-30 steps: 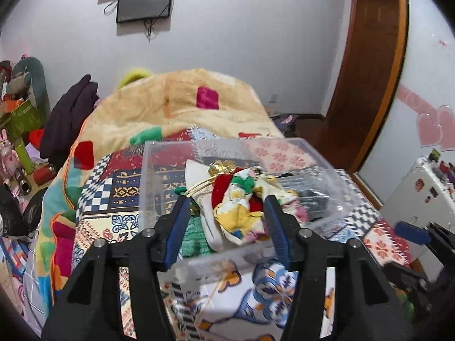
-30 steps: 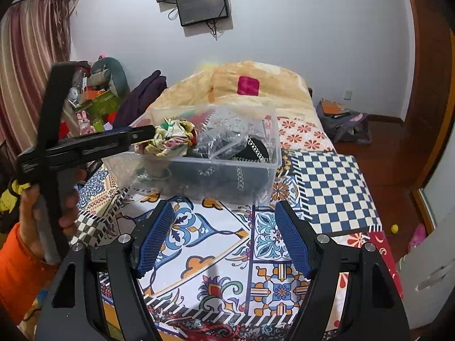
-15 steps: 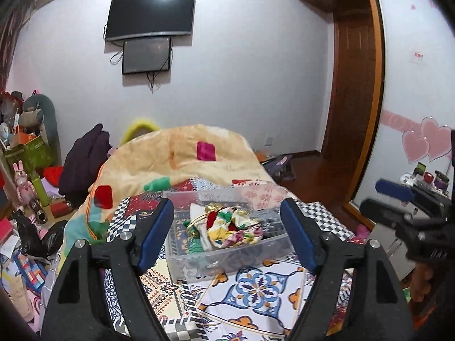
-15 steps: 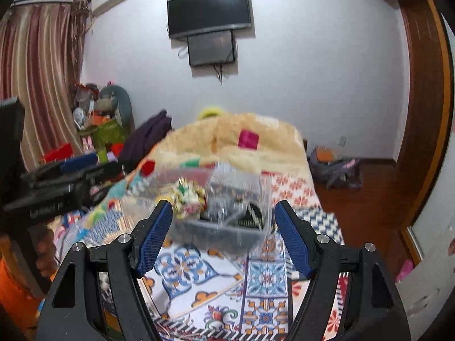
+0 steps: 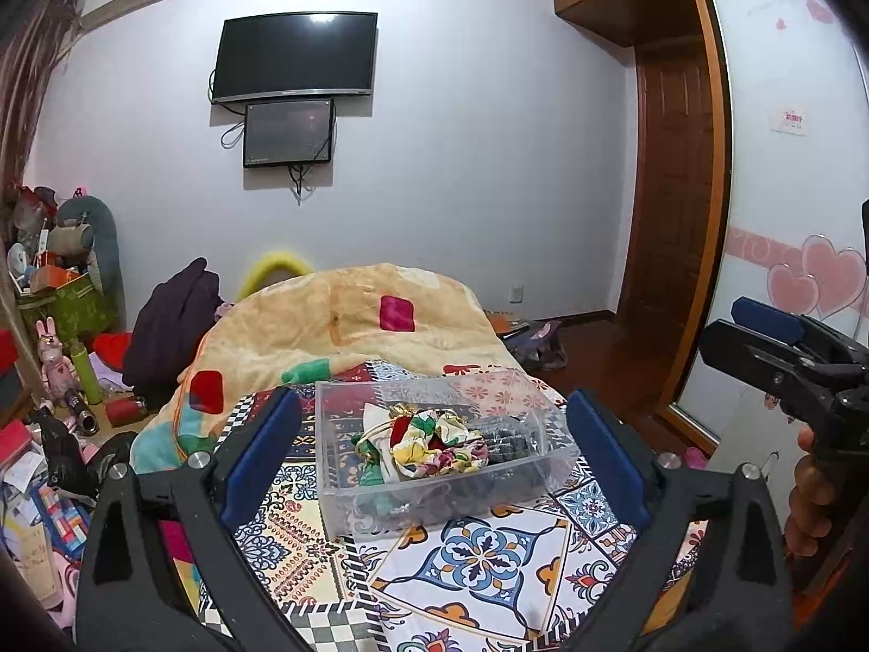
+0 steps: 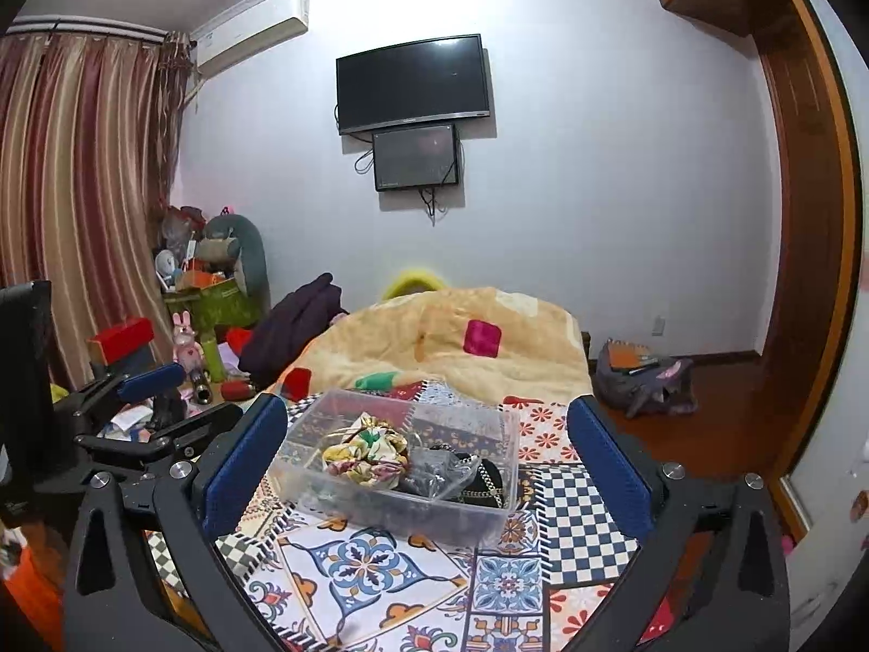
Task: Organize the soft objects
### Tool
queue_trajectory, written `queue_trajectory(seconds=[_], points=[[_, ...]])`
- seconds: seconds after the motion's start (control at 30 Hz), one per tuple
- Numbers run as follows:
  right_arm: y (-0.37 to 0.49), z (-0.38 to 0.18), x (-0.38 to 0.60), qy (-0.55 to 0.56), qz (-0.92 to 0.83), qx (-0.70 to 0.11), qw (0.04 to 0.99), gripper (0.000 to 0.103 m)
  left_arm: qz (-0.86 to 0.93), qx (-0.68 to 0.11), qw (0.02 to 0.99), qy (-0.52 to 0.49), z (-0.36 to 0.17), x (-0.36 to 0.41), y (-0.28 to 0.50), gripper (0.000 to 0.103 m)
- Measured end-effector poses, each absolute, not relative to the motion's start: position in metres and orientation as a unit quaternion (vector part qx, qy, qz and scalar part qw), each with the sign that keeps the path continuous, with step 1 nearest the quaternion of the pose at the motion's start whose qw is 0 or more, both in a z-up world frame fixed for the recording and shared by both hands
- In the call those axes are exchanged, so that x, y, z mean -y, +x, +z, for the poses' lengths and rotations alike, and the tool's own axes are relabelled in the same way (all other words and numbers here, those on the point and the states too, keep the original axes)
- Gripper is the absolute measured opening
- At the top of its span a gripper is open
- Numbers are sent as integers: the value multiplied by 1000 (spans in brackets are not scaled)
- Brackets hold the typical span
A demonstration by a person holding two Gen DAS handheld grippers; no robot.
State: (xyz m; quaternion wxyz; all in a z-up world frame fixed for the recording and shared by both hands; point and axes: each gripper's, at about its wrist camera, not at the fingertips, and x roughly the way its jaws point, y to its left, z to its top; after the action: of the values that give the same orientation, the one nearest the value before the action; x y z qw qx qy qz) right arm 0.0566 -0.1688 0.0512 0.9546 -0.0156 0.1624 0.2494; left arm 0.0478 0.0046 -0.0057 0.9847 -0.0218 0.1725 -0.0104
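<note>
A clear plastic bin stands on the patterned bedspread. It holds a bundle of floral scrunchies and dark items with a chain. The bin also shows in the right wrist view, with the scrunchies on its left side. My left gripper is open and empty, raised above the near side of the bin. My right gripper is open and empty, also raised in front of the bin. The right gripper shows at the right edge of the left wrist view.
A folded tan quilt lies behind the bin. Clutter, a pink rabbit toy and a dark garment stand left of the bed. A backpack lies on the wood floor at right. A TV hangs on the far wall.
Both grippers have pulled up and back from the bin. The left gripper's jaws opened wider and no longer reach the scrunchies, which stay in the bin.
</note>
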Motion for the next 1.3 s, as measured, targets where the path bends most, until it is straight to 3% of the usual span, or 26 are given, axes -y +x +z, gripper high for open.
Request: queue_trajectory(seconds=[1.3], points=[[56,54,175,-3,245,-152,958,103,-21,-154,987,-27,5,5,39,103]])
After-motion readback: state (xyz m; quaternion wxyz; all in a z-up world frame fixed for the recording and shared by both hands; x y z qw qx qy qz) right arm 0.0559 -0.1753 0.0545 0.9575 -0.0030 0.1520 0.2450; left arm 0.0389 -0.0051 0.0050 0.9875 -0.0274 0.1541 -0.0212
